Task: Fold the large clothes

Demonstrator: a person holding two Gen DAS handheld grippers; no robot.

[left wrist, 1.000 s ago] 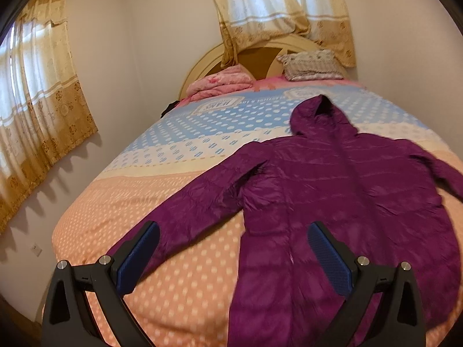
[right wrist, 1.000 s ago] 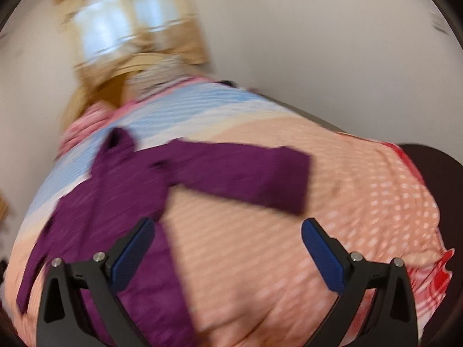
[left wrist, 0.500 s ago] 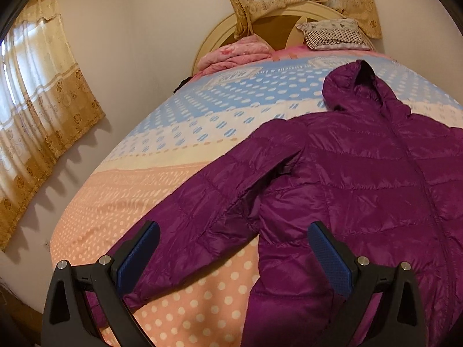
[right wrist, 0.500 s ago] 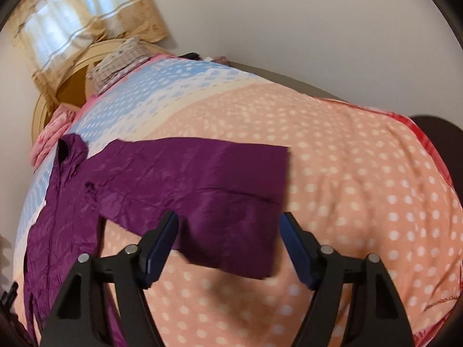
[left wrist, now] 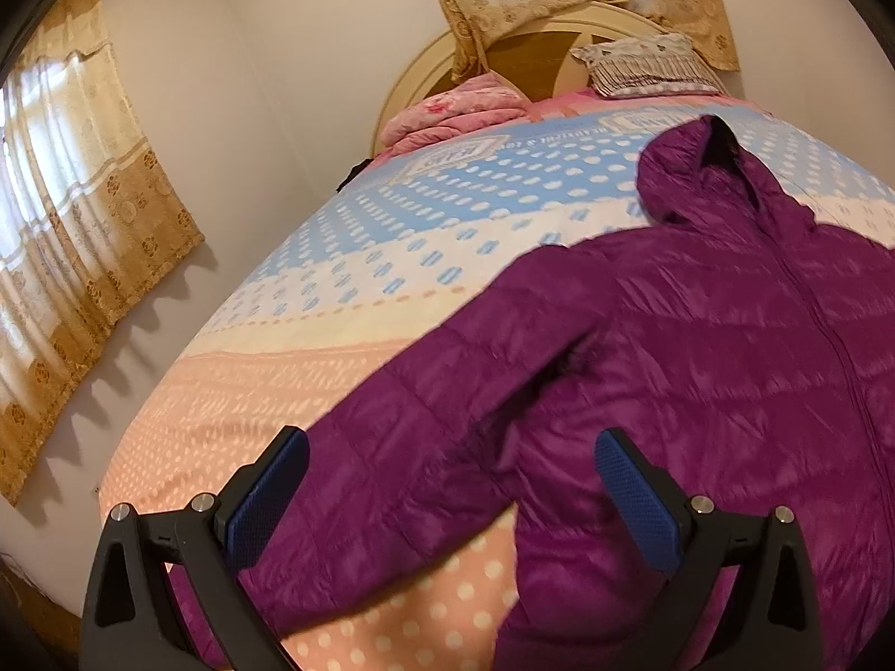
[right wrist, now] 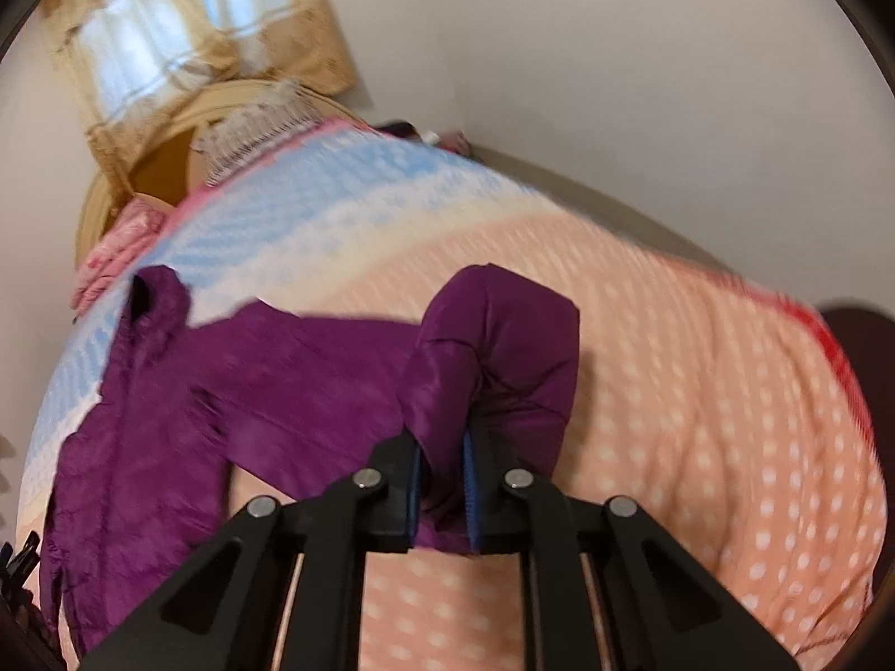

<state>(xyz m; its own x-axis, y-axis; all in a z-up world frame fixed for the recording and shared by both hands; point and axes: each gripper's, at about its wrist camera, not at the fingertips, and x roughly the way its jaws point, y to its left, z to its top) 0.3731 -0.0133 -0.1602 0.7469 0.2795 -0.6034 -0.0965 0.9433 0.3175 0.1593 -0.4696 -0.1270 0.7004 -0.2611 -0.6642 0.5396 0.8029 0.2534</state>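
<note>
Two claws at work on one purple hooded jacket (left wrist: 727,346), which lies front-up with its zip closed on the dotted bedspread of the bed (left wrist: 291,369), hood (left wrist: 693,168) toward the far headboard. Nearest in the right wrist view, the right claw (right wrist: 442,481) is clamped on the cuff end of the jacket's right-hand sleeve (right wrist: 492,358); the blue pads are drawn close with a wad of quilted fabric pinched between them, and the sleeve end is raised off the bedspread and doubled over itself, while the rest of the sleeve runs left to the jacket body, flat on the bed. Step in hand, as I judge it: bring this sleeve across the chest. To do it well, keep the pinch firm on the slippery shell, carry the cuff low and level toward the zip line, let the crease form at the shoulder seam, and lay it down flat before letting go so the padding does not spring back. In the left wrist view, the left claw (left wrist: 447,497) is spread wide and holds nothing; its pads stand on either side of the other sleeve (left wrist: 391,481), which lies slantwise toward the near left corner of the bed. Whether the pads touch the fabric cannot be told; they look to be above it. That claw seems placed to take that sleeve or pin the body during the fold. Beyond, a folded pink quilt (left wrist: 453,112) and a striped pillow (left wrist: 643,64) sit at the far headboard, curtains (left wrist: 72,212) behind.
</note>
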